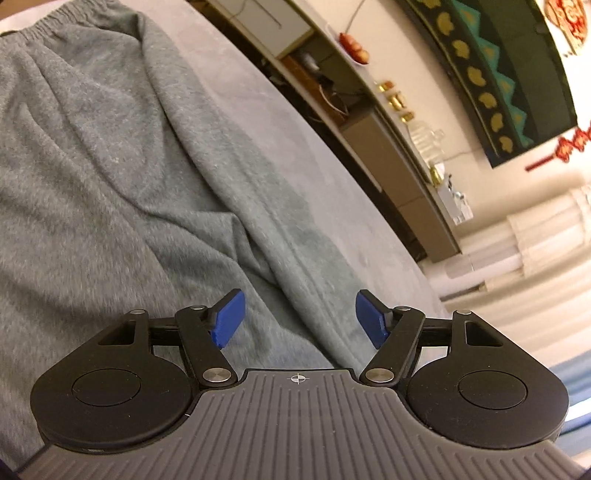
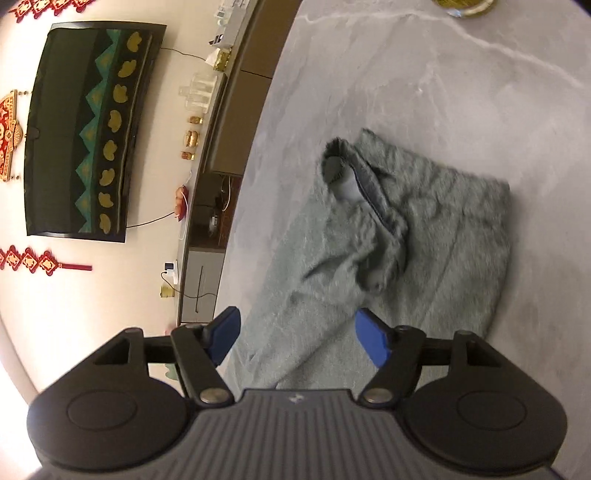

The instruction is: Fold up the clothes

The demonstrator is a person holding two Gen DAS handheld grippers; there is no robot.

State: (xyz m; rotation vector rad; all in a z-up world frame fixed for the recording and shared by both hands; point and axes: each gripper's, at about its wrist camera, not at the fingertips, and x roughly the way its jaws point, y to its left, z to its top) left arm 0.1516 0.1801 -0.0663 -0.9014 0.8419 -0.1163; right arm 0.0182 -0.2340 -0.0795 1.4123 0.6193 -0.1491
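Grey fleece trousers [image 1: 110, 155] lie spread on the grey marble table [image 1: 280, 122], the elastic waistband at the far top left in the left wrist view. My left gripper [image 1: 299, 319] hovers open just above one trouser leg, nothing between its blue pads [image 1: 229, 317]. In the right wrist view the same grey trousers [image 2: 424, 236] lie partly rumpled, with a pocket lining turned out near the middle. My right gripper [image 2: 297, 341] is open above the near edge of the cloth, its blue pads [image 2: 373, 341] apart and holding nothing.
The table's edge [image 2: 255, 155] runs along the left of the cloth. Beyond it are a low cabinet [image 2: 207, 236] with small items and a wall television [image 2: 88, 129]. A glass container [image 2: 465, 5] stands at the table's far end. Bare marble [image 2: 443, 74] stretches beyond the trousers.
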